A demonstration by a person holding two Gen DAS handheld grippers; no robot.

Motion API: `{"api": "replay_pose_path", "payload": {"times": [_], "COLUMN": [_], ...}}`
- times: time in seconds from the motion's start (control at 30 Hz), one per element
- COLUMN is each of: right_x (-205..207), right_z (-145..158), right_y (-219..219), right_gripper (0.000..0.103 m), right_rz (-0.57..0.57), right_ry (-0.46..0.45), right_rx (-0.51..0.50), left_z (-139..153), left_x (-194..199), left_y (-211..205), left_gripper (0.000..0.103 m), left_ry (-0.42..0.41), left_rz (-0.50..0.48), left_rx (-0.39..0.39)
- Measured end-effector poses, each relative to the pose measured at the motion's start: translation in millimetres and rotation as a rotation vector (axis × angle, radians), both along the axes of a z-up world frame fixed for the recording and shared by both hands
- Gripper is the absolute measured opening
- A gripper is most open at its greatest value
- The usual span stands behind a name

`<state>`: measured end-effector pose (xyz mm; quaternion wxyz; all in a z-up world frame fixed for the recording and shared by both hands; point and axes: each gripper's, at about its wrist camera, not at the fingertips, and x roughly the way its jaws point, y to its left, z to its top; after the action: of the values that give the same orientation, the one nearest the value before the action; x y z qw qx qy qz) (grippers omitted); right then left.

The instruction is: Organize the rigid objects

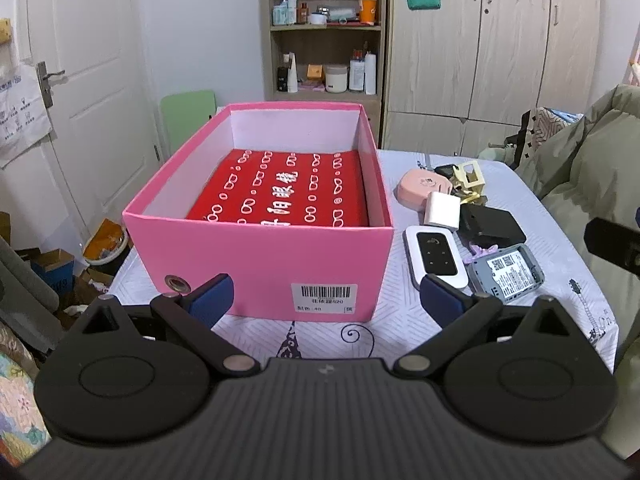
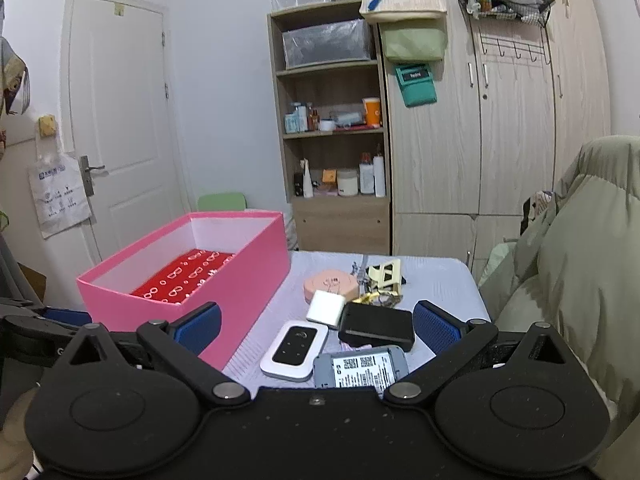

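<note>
- Left wrist view: the left gripper (image 1: 326,300) hangs spread and empty, low over the table (image 1: 560,320), with the open pink cardboard box (image 1: 260,256) dead ahead of it and a red patterned flat package (image 1: 280,192) lying inside on the box floor.
- Right wrist view: the right gripper (image 2: 316,330) is also spread wide, holding nothing, and the cluster of loose items lies straight ahead between its fingers.
- Nearest that gripper are a grey slab with a printed label (image 2: 362,368) and a white-and-black rounded pocket device (image 2: 295,350); just beyond lie a black rectangular case (image 2: 376,326), a white cube charger (image 2: 326,306) and a pink rounded case (image 2: 330,284).
- From the left gripper, these items lie off to the right of the box, so the right gripper looks the nearer one for a pick.
- The white-and-black device's long axis runs roughly away from the right gripper, tilted slightly right; a grasp across its short width seems workable.
- The box stands forward-left of the right gripper, so a carry would likely go leftward over its near wall.
</note>
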<state>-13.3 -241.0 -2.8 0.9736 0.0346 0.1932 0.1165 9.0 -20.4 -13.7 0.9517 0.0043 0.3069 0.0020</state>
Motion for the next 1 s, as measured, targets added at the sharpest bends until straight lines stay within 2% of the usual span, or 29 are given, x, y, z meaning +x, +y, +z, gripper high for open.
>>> {"api": "replay_pose_path", "payload": {"times": [0.13, 0.3, 0.47, 0.63, 0.73, 0.83, 1.0], "right_x": [-1.2, 2.2, 8.9, 39.4, 55.6, 68.2, 87.6], "right_z": [0.1, -4.1, -16.4, -31.5, -49.1, -66.1, -88.4], "right_y": [1.4, 1.3, -12.3, -21.2, -20.7, -16.4, -3.7], "right_gripper": [0.103, 0.103, 0.103, 0.103, 0.103, 0.103, 0.103], "right_rz": [0.008, 0.008, 0.053, 0.061, 0.075, 0.089, 0.105], "right_ry": [-0.016, -0.018, -0.1, 0.031, 0.111, 0.17, 0.239], "right_rx": [-0.006, -0.005, 0.061, 0.009, -0.068, -0.115, -0.172], "left_z": [0.4, -0.2, 10.5, 31.2, 44.8, 52.7, 51.6], "left_x": [-1.0, 5.0, 11.6, 26.3, 40.5, 62.7, 108.5], "left_y": [-1.7, 0.9, 8.0, 23.5, 37.2, 51.9, 79.1], "left_gripper": [0.1, 0.1, 0.1, 0.1, 0.101, 0.101, 0.1], "left_ry": [-0.009, 0.037, 0.072, 0.049, 0.037, 0.075, 0.198], "left_rz": [-0.004, -0.027, -0.106, -0.142, -0.157, -0.192, -0.204], "left_rx": [0.01, 0.002, 0.091, 0.284, 0.335, 0.324, 0.23]}}
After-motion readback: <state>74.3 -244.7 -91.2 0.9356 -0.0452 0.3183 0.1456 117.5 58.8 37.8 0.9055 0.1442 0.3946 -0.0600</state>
